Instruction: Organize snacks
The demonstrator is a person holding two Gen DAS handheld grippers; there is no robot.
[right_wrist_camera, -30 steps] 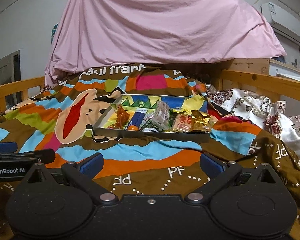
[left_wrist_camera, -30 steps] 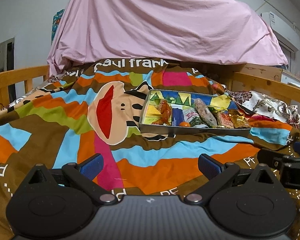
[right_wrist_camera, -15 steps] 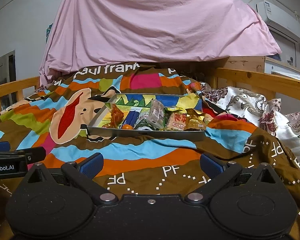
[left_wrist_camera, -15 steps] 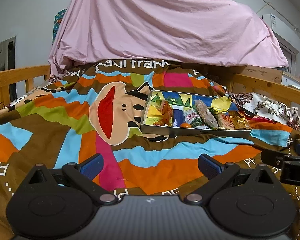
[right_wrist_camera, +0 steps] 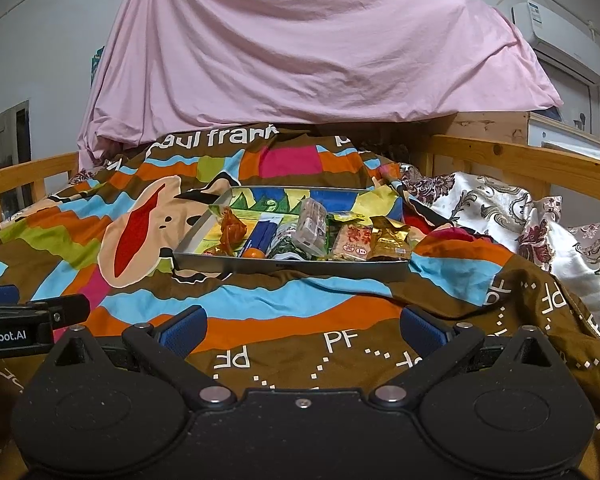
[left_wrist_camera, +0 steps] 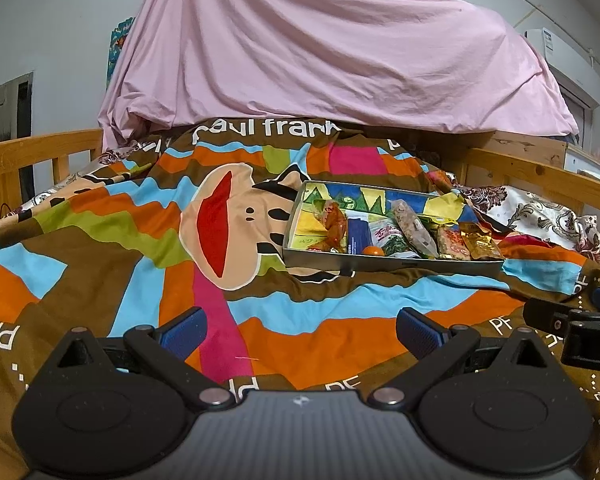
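Presently both tools stand wide apart and empty — left gripper (left_wrist_camera: 300,330), right gripper (right_wrist_camera: 302,328) — above the striped cartoon-print blanket (left_wrist_camera: 100,240). Shallow grey metal tray (right_wrist_camera: 292,267) of wrapped snacks (right_wrist_camera: 350,242) lies well ahead.

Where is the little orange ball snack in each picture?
Left wrist view: the small orange snack sits right of centre, against the near wall of the metal tray, just right of the blue packet.
Right wrist view: it sits left of centre, again against the tray's near wall, below the blue packet.
Shared landmark: the gold foil packet at the tray's right end.
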